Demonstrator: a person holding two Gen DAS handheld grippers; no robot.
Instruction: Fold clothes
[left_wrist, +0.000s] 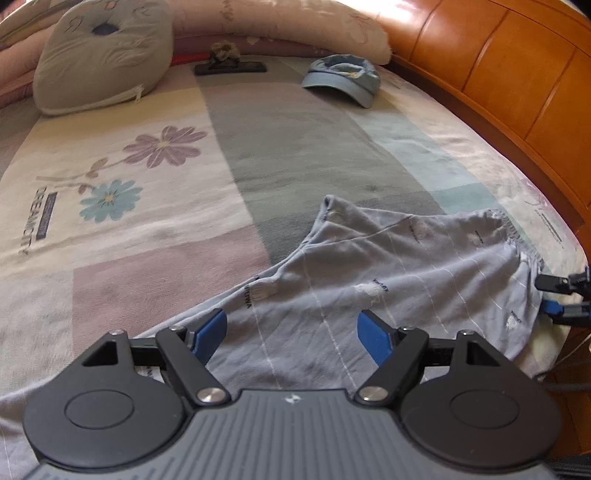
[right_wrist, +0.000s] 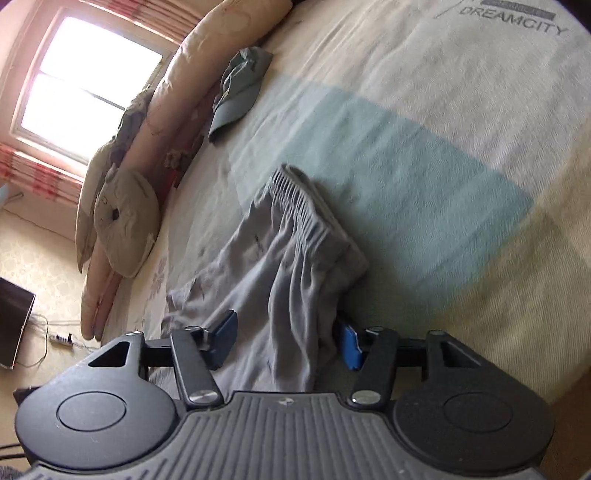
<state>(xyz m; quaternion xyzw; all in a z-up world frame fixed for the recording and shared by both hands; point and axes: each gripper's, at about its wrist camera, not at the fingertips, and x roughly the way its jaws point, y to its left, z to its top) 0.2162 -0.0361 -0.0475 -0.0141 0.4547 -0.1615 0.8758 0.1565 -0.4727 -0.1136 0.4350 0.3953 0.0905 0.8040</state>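
- Pale grey-blue cotton shorts with thin white stripes and small printed motifs: lie spread and rumpled on the bed, at about 5 o'clock in the left wrist view; the gathered elastic waistband sits toward 12 o'clock in the right wrist view, with the cloth falling in folds toward the camera.
- Left gripper: black frame, blue pads; jaws stand wide apart above the shorts, nothing clamped; whether the pads touch the cloth cannot be told.
- Right gripper: jaws apart, a fold of the shorts lying between the blue pads, which do not press on it; in the left wrist view it shows at 3 o'clock, at the garment's edge.
- Patchwork bedspread in cream, grey, mauve and teal blocks with printed flowers and "DREAMCITY" lettering: covers the bed beneath everything.
- Blue denim peaked cap: at 1 o'clock, well apart from the shorts.
- Grey-green embroidered cushion: at 11 o'clock.
- Long pink floral bolster: along the far edge, at 12 o'clock.
- Black flat holder: just before the bolster.
- Orange-brown wooden bed frame: at 2 o'clock.
- Window with red striped curtains: at 10 o'clock in the right wrist view.
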